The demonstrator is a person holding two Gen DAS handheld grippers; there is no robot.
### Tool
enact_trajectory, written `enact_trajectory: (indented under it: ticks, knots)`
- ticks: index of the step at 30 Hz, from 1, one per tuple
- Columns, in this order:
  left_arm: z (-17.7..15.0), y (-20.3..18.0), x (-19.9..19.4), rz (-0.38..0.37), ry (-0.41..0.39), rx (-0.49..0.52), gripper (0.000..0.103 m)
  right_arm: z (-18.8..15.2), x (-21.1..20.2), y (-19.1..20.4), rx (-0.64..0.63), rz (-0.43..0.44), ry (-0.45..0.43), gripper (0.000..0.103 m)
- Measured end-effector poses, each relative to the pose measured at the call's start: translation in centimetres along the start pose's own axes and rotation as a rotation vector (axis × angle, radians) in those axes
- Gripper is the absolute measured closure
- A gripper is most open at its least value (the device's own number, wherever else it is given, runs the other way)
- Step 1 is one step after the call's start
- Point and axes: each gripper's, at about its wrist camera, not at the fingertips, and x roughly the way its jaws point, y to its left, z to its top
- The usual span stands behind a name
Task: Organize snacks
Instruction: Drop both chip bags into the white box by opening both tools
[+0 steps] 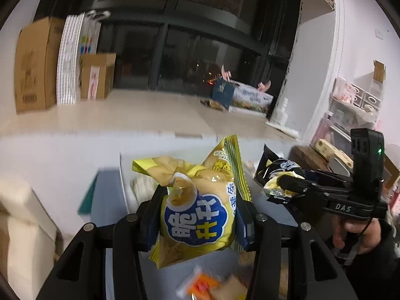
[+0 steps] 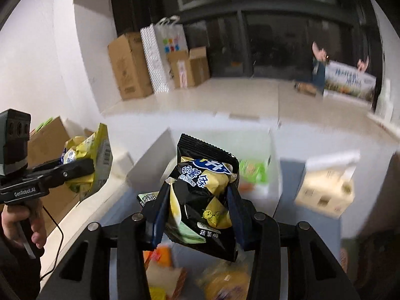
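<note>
My left gripper (image 1: 200,200) is shut on a yellow chip bag (image 1: 197,210) with a blue logo, held up above the table. The same bag shows in the right wrist view (image 2: 87,165), clamped in the left gripper (image 2: 93,166). My right gripper (image 2: 197,200) is shut on a black potato-stick bag (image 2: 202,200), also lifted. In the left wrist view that black bag (image 1: 280,180) hangs from the right gripper (image 1: 282,181) at the right. Several loose snack packets (image 2: 162,255) lie blurred on the table below both grippers.
A white open box (image 2: 272,160) holding a green packet (image 2: 252,172) stands ahead on the white table (image 1: 62,155). A cream carton (image 2: 327,190) sits to the right. Cardboard boxes (image 1: 35,65) stand on the floor by the dark window. A shelf (image 1: 350,110) is at the right.
</note>
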Motion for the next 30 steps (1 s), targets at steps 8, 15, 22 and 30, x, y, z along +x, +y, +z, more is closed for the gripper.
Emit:
enact_trajectory:
  ticks: [8,15,22,30]
  knots:
    - [4.4,0.2,6.6,0.146,0.049,0.076,0.000,6.0,4.6,-3.1,0.048,-0.031,0.016,0.035]
    - [2.7,1.7,8.6,0.166,0.094,0.043,0.000,5.1,5.1,-4.4,0.074,-0.082,0.020,0.000]
    - [1.4,1.9,6.2,0.139,0.059,0.019,0.000,4.7,3.4,-4.9,0.103,-0.078,-0.014,0.000]
    - [-0.2,0.6,2.3,0.118,0.035,0.028,0.000,2.1,0.4,-4.1,0.108,-0.057,-0.033,0.000]
